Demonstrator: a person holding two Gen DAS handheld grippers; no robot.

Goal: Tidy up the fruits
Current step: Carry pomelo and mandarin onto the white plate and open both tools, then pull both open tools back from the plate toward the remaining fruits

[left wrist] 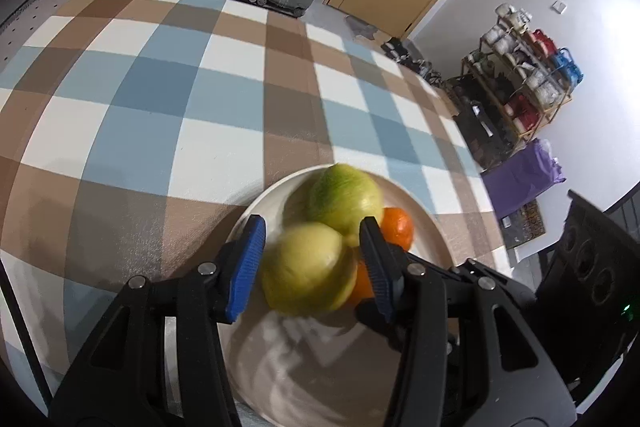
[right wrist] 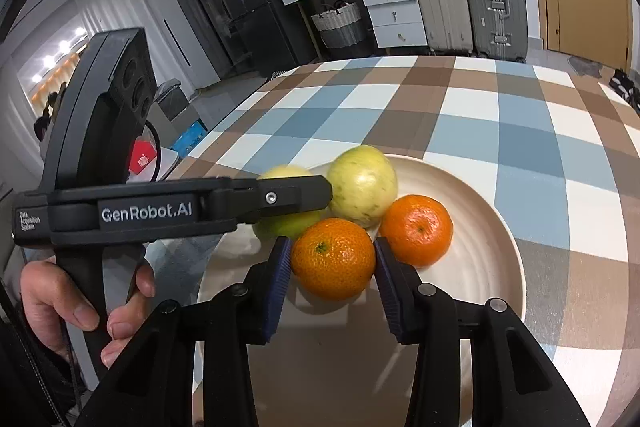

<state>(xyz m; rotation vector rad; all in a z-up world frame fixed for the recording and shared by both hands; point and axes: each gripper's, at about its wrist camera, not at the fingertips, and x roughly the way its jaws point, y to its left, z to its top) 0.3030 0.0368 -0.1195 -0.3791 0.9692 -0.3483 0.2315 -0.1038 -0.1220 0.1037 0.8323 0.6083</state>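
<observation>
I have both tools down at the round cream plate (right wrist: 492,227), which sits on the blue, brown and white checked tablecloth (left wrist: 200,87).

My left gripper (left wrist: 312,263) has its blue pads on both sides of a round yellow-green fruit (left wrist: 308,267) near the plate's edge closest to me. The pads look like they touch it, but the picture is blurry, so I cannot tell if it is squeezed tight. My right gripper (right wrist: 332,263) has its blue pads around the nearer small orange (right wrist: 334,259), close to the plate's middle. The pads look pressed on it, or very nearly.

What could go wrong? The fruits are round and touch each other. If I lift one, the next one could roll off the plate. My two tools are also very close together, so they could bump. If my squeeze is too soft, a fruit could slip out and fall.

I count two yellow-green fruits and two oranges. The second yellow-green fruit (right wrist: 364,185) and the second orange (right wrist: 418,229) sit farther back on the plate. There is one plate.
</observation>
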